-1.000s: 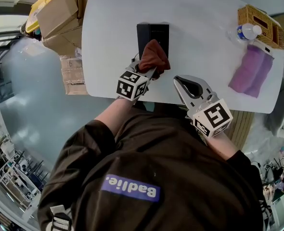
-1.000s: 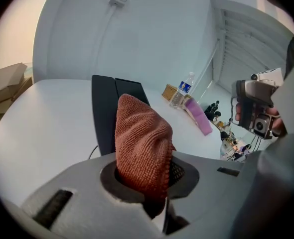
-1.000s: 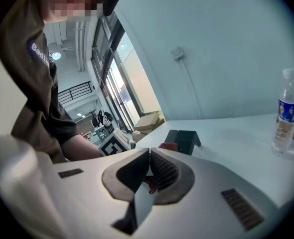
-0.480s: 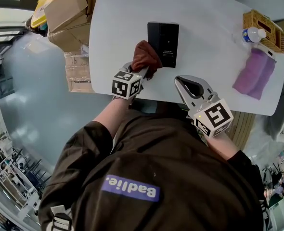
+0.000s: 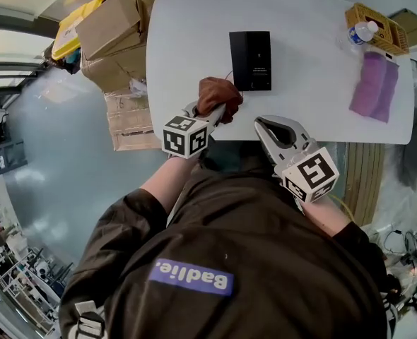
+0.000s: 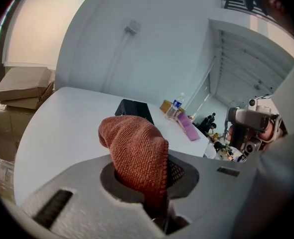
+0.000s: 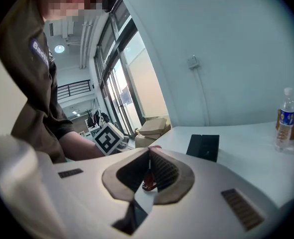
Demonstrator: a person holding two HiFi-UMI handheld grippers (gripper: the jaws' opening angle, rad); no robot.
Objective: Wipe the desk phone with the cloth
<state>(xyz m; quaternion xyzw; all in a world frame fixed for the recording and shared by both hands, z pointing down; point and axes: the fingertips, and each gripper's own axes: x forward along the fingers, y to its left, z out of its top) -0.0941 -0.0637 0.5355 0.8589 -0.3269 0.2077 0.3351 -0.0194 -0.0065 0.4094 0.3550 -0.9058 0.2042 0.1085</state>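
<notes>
The black desk phone (image 5: 250, 60) lies flat on the white table (image 5: 187, 27), also seen in the left gripper view as a dark slab (image 6: 133, 108) and in the right gripper view (image 7: 203, 147). My left gripper (image 5: 219, 109) is shut on a rust-red cloth (image 5: 217, 92), which bulges up out of the jaws (image 6: 137, 151). The cloth sits by the phone's near left corner, close to the table's front edge. My right gripper (image 5: 261, 121) is held at the front edge, right of the cloth, with its jaws shut (image 7: 148, 152) and nothing between them.
Cardboard boxes (image 5: 109, 30) are stacked off the table's left end. At the far right stand a wicker basket (image 5: 382, 25), a water bottle (image 5: 359, 32) and a purple cloth (image 5: 376, 83). The bottle (image 7: 285, 118) also shows in the right gripper view.
My left gripper has drawn the cloth off the phone, back and to the left towards the table's front edge. The right gripper has stayed put.
</notes>
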